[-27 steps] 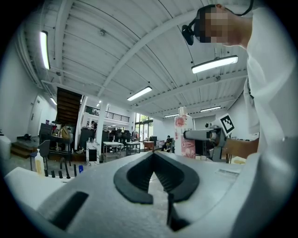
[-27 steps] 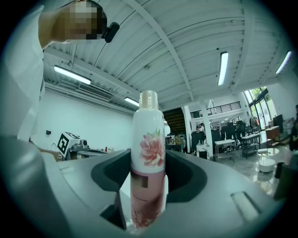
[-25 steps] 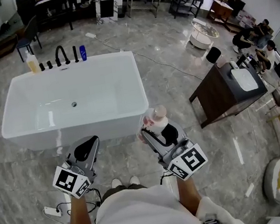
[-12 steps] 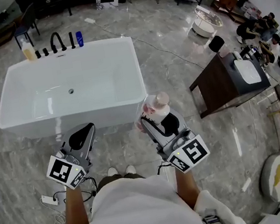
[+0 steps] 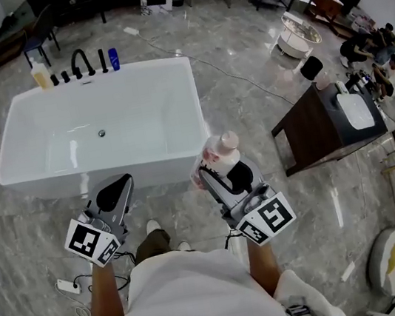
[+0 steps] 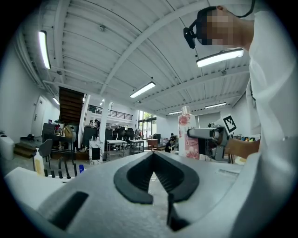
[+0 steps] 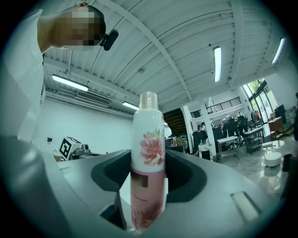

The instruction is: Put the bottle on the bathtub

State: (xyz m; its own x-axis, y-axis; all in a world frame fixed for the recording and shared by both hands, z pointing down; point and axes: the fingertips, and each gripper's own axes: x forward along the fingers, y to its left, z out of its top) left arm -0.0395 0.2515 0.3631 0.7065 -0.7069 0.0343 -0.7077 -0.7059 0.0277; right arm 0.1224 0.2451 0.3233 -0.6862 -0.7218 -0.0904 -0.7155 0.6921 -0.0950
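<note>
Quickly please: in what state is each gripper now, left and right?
Left gripper: closed, holding nothing.
Right gripper: closed on the flowered bottle.

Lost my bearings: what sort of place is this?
Probably a showroom or workshop hall, not a home bathroom: freestanding bathtub on open stone floor, work tables behind, strip lights on a bare ceiling.

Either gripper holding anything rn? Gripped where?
The right gripper is shut on the floral bottle, with its jaws on the lower half of the body and the cap end clear above. The left gripper is shut and empty.
</note>
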